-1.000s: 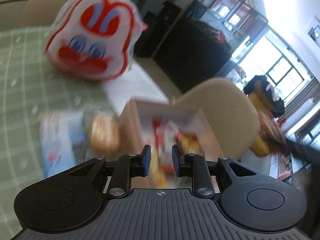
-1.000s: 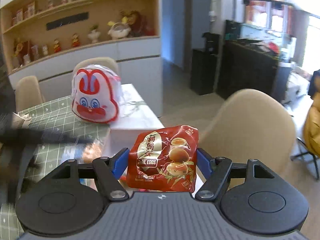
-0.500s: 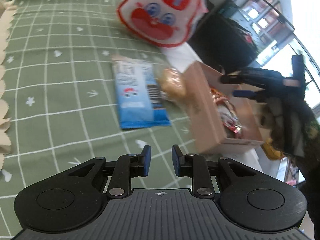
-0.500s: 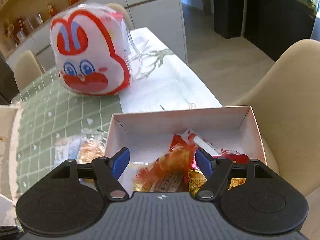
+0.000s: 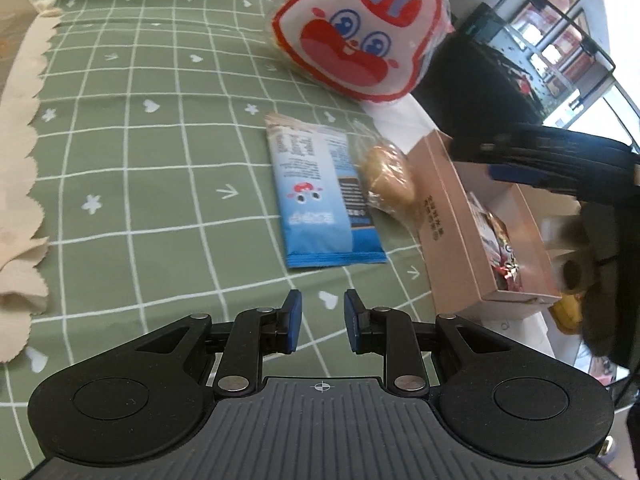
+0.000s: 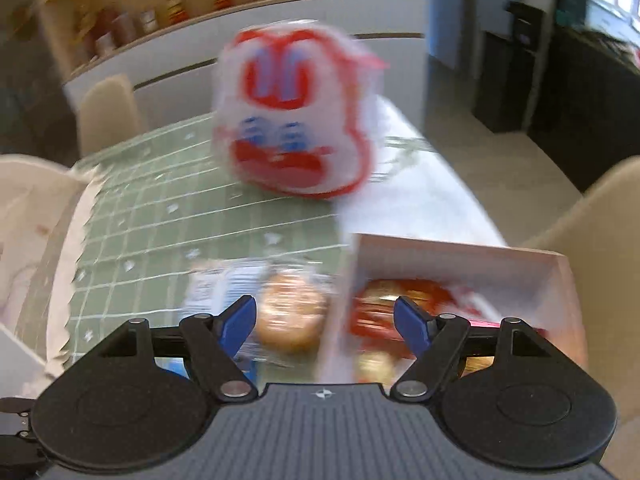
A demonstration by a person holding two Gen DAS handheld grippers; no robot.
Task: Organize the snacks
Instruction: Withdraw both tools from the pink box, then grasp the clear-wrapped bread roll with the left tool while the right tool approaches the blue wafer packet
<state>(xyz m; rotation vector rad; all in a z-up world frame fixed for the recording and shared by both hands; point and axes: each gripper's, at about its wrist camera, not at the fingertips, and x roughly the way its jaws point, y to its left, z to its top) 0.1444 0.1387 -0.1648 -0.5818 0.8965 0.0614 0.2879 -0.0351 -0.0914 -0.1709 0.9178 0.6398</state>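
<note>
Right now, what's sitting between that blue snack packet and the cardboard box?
In the left wrist view, a clear-wrapped golden bun lies between the blue snack packet and the cardboard box, close against both.

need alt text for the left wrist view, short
The left gripper, jaws a little apart and empty, points down at a green checked tablecloth with a blue snack packet and a wrapped bun. A rabbit-face bag lies beyond; a box of snacks sits right.

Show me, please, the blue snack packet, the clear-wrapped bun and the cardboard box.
blue snack packet point(image 5: 320, 200): left wrist view, its printed middle.
clear-wrapped bun point(image 5: 388, 180): left wrist view, the golden bun itself.
cardboard box point(image 5: 448, 216): left wrist view, its near outer wall.
</note>
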